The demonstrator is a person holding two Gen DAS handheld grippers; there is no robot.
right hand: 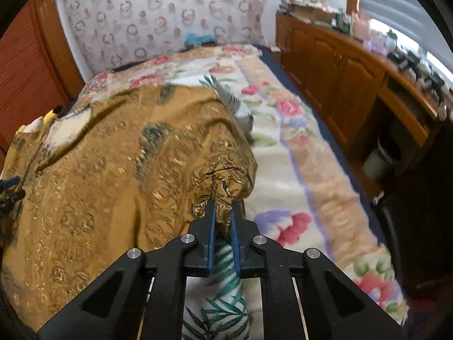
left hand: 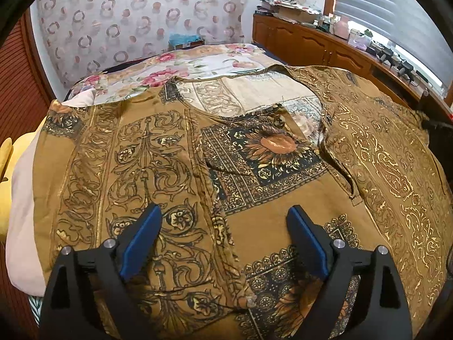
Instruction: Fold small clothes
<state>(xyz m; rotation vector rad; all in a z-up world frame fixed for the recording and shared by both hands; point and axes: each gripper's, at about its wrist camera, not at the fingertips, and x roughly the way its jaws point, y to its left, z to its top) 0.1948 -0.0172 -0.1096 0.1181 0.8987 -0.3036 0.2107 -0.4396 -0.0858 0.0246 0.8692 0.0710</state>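
Right wrist: right tongs point(right hand: 223, 202) pinching garment point(right hand: 113, 155) edge; left tongs point(left hand: 223, 212) spread above it.

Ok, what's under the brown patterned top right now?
The brown top lies over a floral blanket; a leaf-print cloth pokes out under the edge that the right fingers pinch. What lies beneath its middle is covered.
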